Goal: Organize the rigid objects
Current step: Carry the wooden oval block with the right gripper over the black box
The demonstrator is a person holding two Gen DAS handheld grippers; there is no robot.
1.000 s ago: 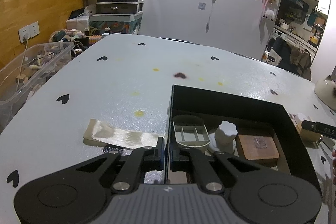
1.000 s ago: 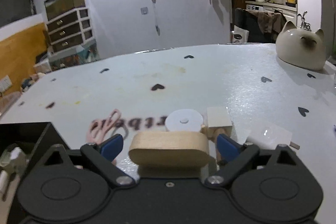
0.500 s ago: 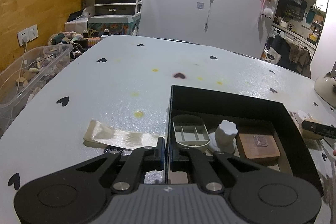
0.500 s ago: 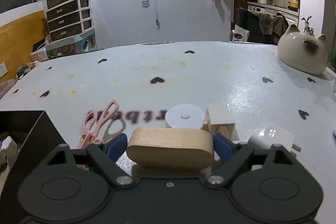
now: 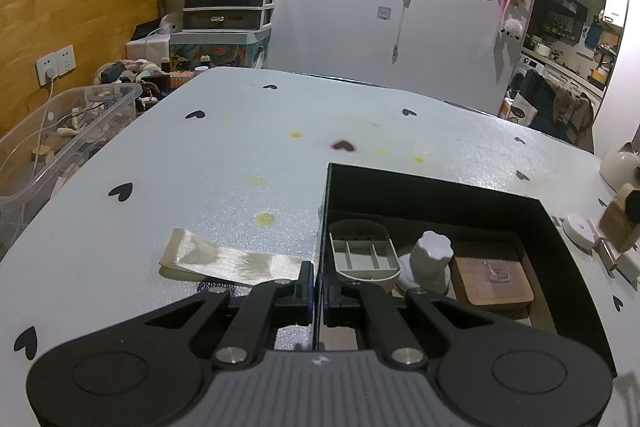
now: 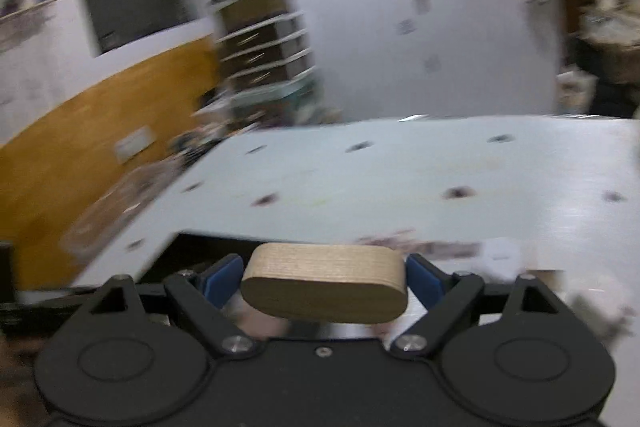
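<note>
The left gripper (image 5: 318,283) has its two fingers squeezed together on the near wall of the black open box (image 5: 440,193), which sits on the white table with little black hearts (image 5: 224,163). Inside the box lie a grey oval tray with small sections (image 5: 362,255), a white knobby cap (image 5: 432,259) and a flat brown wooden square (image 5: 492,279), side by side. A shiny cream ribbon (image 5: 228,261) lies on the table just left of the box. The right gripper (image 6: 324,281) has its blue pads pressed on both ends of a long rounded wooden block (image 6: 324,281), holding it up above the table, near the box's corner. That view is blurry.
</note>
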